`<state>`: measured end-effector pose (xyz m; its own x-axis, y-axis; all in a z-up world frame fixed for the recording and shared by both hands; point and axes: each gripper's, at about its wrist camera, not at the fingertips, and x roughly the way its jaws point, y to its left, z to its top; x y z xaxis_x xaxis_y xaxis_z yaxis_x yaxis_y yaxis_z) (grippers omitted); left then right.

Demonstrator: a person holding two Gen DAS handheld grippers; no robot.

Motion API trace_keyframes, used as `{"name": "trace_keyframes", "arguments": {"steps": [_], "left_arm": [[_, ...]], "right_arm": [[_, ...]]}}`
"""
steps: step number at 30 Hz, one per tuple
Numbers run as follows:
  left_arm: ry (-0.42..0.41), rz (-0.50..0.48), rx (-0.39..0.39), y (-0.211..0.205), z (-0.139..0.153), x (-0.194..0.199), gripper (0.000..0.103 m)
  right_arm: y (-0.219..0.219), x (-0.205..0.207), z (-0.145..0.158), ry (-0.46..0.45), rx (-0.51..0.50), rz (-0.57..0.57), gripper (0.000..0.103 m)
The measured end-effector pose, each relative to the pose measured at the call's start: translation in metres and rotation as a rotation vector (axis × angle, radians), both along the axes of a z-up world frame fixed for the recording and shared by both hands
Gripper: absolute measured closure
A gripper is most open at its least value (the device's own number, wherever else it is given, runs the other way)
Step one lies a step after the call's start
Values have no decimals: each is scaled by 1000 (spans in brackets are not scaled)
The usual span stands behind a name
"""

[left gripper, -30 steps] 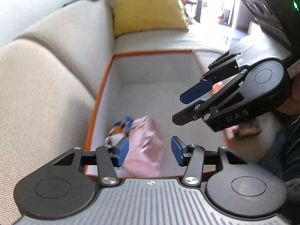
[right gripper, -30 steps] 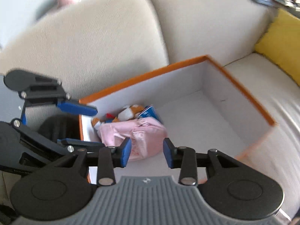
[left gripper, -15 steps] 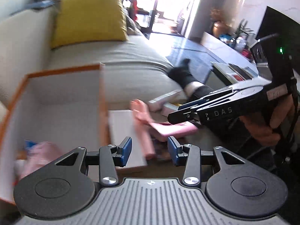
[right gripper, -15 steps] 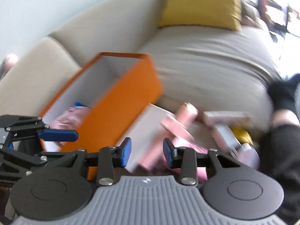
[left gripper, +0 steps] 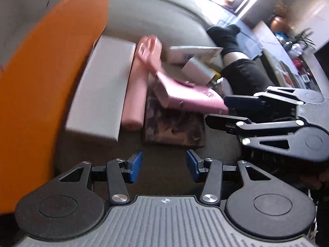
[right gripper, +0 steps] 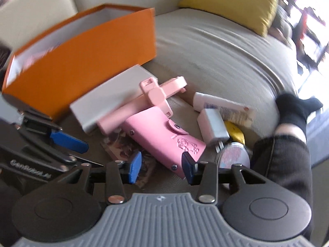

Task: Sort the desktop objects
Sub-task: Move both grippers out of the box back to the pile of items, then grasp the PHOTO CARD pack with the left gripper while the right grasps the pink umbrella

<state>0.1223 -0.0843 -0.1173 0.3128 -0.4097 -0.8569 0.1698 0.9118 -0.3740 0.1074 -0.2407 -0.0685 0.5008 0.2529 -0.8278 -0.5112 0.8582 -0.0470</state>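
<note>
A pile lies on the sofa beside the orange box: a flat grey box, a pink stick, a pink leather case, a patterned card, a white charger, a round tin. My right gripper hovers over the near end of the pink case; its jaws are opening, the case end shows between the pads, and no pad presses on it. My left gripper hangs above bare sofa short of the patterned card, jaws opening with nothing between them.
The orange box stands close on the left, its inside hidden. A person's leg in dark trousers and a black sock lies right of the pile. A yellow cushion rests at the far end of the sofa.
Both views have swung from the inside of the orange box to the pile beside it. Both grippers have come down toward the pile, and their jaws stand a little wider.
</note>
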Motion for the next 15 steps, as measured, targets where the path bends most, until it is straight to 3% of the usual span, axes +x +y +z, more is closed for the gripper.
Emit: {"name": "trace_keyframes", "arguments": {"steps": [7,13,15], "left_arm": [[77,102,-70,4,-23,13,46],[70,157,-127,9,-27,18,43],[64,176,-137,8,-26,17,37]], "right_arm": [[0,11,-13,-12,-71,71,56],[-9,22,-21,28,-50,65,48],[-8,24,-23,38,-46,64,49]]}}
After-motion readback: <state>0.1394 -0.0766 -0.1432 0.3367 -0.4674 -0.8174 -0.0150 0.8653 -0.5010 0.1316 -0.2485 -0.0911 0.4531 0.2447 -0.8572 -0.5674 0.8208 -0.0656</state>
